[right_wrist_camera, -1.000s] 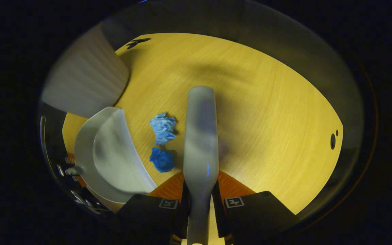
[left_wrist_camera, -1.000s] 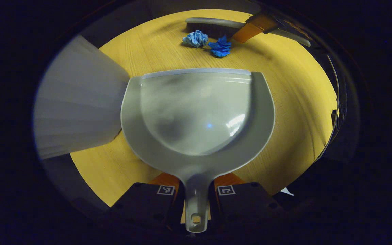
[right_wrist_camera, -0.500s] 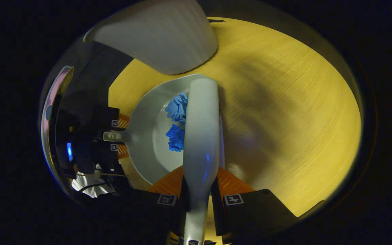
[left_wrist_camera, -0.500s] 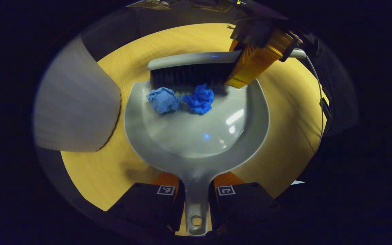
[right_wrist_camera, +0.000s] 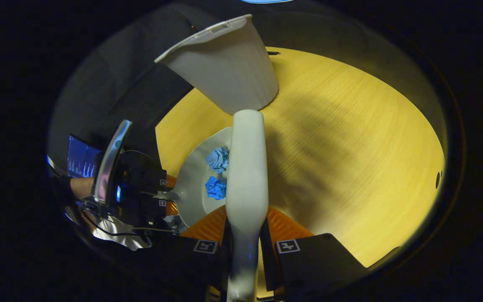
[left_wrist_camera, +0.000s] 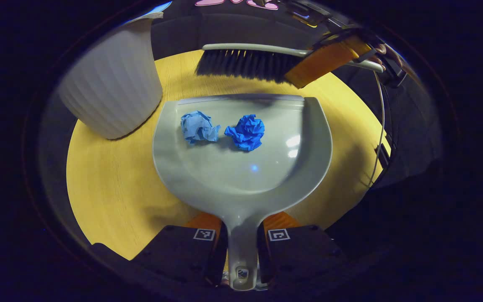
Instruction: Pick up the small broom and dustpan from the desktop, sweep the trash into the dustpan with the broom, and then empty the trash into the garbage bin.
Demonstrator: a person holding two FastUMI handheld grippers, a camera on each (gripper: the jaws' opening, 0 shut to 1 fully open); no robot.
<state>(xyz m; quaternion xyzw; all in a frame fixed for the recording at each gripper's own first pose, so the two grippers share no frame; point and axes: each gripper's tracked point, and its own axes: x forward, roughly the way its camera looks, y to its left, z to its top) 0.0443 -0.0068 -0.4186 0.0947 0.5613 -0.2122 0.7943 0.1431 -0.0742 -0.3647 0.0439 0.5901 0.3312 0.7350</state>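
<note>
Sweeping looks done: both paper wads [left_wrist_camera: 222, 132] now sit in the dustpan [left_wrist_camera: 241, 167], broom [left_wrist_camera: 245, 63] lifted clear. Left gripper [left_wrist_camera: 241, 241] clamps the pan handle, right gripper [right_wrist_camera: 247, 247] pinches the broom. Bin [left_wrist_camera: 111, 96] dump is probably next.

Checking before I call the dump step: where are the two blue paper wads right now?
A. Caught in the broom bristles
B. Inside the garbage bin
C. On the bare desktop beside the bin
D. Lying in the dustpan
D: both blue paper wads lie in the dustpan, which the left gripper grips by the handle; the broom is raised clear of it.
</note>
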